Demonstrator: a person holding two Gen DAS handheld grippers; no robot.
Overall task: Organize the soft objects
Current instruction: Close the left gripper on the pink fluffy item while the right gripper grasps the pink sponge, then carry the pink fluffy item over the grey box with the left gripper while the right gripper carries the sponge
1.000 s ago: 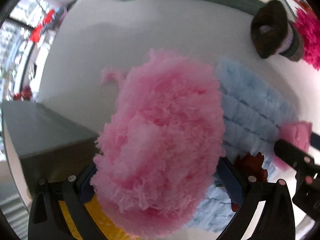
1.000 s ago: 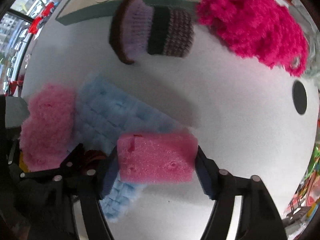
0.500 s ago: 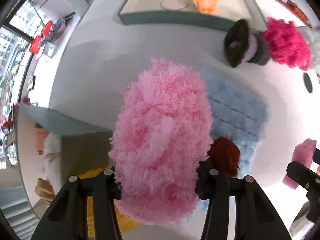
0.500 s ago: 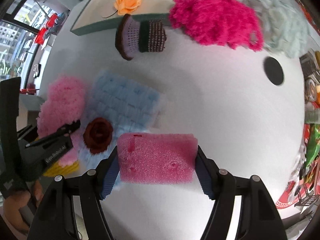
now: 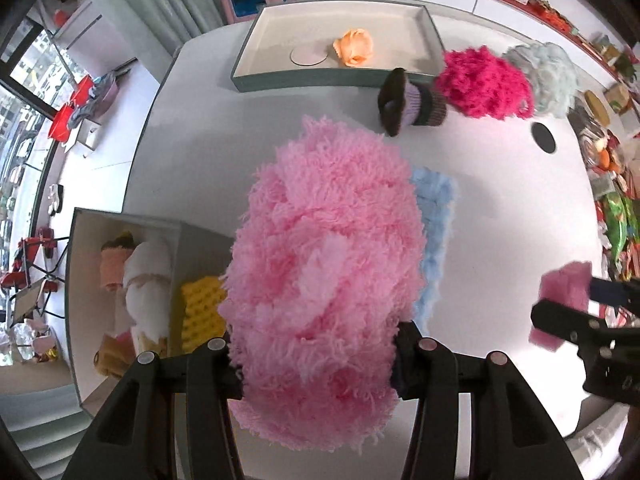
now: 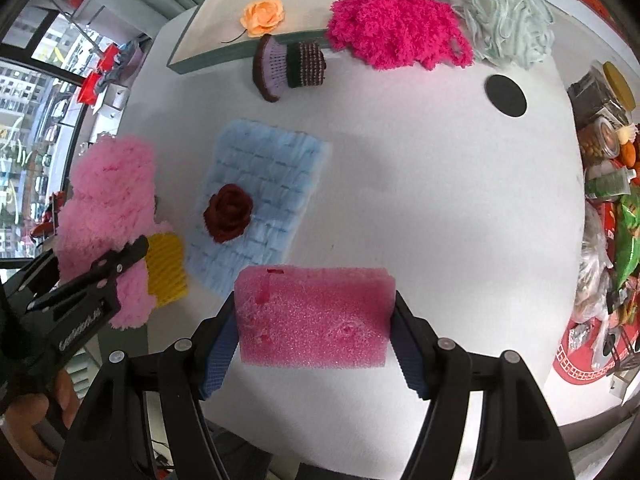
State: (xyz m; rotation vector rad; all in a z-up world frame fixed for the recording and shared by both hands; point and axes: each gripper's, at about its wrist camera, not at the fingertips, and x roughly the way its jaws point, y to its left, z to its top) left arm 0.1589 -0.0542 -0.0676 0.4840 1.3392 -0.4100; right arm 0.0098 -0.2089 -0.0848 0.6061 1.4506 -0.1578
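Both tools hold soft things above the tabletop (image 6: 400,184).
Left tool (image 5: 316,354) clamps the pink fluff (image 5: 324,280) mid-frame; right tool (image 6: 314,338) pinches the sponge (image 6: 314,316) low centre.

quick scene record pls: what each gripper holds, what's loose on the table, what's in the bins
left gripper: shut on fluffy pink cloth
right gripper: shut on pink sponge
on table: blue chenille mat with dark red rose on it, knitted cup sleeve, magenta fluffy cloth, pale green pouf, yellow foam
far tray: orange rose, round disc
near bin: soft items, types unclear
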